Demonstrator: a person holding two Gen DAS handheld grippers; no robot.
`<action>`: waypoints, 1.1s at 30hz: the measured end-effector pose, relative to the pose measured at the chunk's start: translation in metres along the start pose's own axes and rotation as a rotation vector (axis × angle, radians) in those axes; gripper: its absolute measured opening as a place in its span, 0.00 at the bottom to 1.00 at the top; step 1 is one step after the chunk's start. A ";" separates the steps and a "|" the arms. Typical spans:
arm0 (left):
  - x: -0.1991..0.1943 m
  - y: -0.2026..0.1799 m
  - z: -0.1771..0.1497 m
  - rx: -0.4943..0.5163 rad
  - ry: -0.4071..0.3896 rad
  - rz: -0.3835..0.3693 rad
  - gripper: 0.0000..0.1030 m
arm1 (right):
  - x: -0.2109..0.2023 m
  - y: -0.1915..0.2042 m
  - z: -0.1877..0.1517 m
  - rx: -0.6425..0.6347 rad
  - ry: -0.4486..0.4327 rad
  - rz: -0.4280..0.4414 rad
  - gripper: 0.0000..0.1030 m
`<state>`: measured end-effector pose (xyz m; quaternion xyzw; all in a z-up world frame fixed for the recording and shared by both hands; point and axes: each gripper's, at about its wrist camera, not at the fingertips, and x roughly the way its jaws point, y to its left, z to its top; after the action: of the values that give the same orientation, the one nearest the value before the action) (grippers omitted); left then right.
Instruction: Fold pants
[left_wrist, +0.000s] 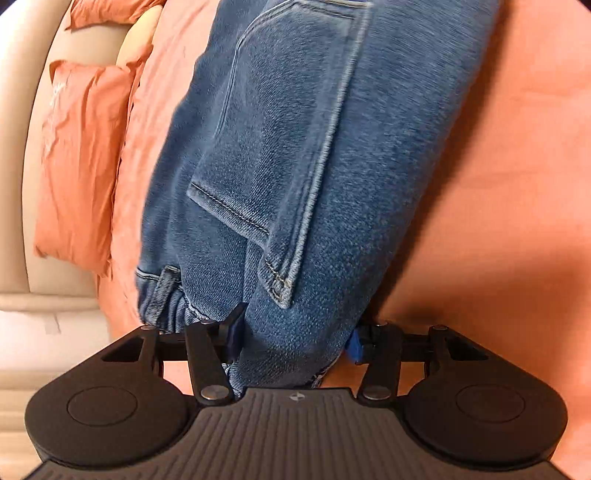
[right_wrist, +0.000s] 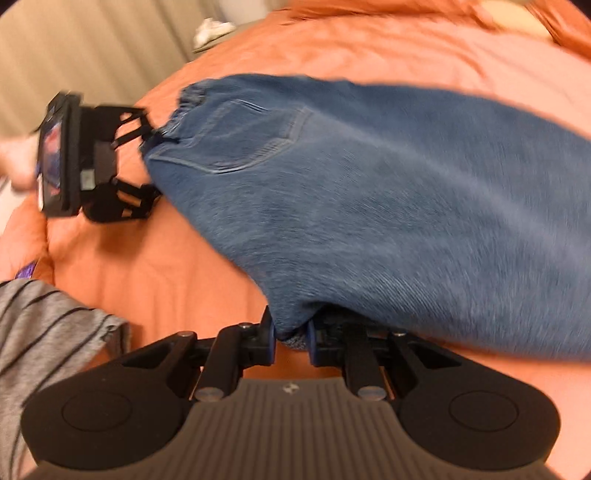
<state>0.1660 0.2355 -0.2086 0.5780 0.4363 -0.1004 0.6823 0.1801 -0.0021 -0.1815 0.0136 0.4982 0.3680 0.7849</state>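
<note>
Blue denim pants (left_wrist: 295, 166) lie across an orange bedspread (left_wrist: 498, 184), back pocket up. My left gripper (left_wrist: 293, 339) holds the waistband end, its jaws wide apart around a thick bunch of denim. In the right wrist view the pants (right_wrist: 388, 206) stretch from left to right. My right gripper (right_wrist: 291, 338) is shut on a corner of the denim near the crotch edge. The left gripper (right_wrist: 147, 166) also shows there at the waistband, at the pants' far left end.
An orange pillow (left_wrist: 81, 166) lies at the bed's left by a beige headboard (left_wrist: 22, 184). A grey striped sleeve (right_wrist: 40, 332) is at the lower left. A white object (right_wrist: 212, 31) lies on the floor beyond the bed.
</note>
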 end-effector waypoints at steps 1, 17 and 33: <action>0.001 0.005 0.002 -0.023 0.004 -0.016 0.59 | 0.002 -0.002 0.000 0.022 -0.004 -0.005 0.12; -0.095 0.048 -0.004 -0.168 -0.023 -0.106 0.82 | -0.111 -0.054 -0.029 0.166 -0.044 -0.134 0.38; -0.142 0.087 0.137 -0.493 -0.129 -0.174 0.73 | -0.278 -0.247 -0.071 0.509 -0.209 -0.464 0.37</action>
<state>0.2026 0.0910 -0.0534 0.3473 0.4512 -0.0859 0.8175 0.1987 -0.3713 -0.0989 0.1325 0.4810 0.0406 0.8657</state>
